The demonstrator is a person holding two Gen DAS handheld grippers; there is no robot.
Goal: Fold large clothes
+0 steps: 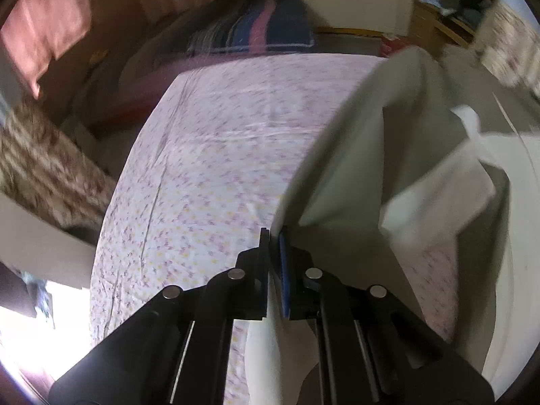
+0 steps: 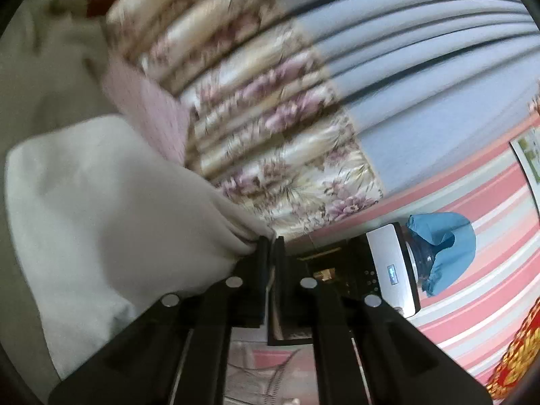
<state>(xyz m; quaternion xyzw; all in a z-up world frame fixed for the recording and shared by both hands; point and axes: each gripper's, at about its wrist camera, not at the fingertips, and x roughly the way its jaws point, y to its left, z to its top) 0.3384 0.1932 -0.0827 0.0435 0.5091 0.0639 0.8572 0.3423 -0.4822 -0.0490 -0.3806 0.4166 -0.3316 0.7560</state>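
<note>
White garment [image 1: 354,155], both claws clamped on it

Home bedroom: bed [image 1: 216,155], floral curtains [image 2: 270,128]

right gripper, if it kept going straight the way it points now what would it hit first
Probably the floral curtain, which fills the view just past the tips of the right gripper. It is shut on the pale garment, which trails off to one side rather than ahead. Depth is unclear in the blurred fisheye.
</note>
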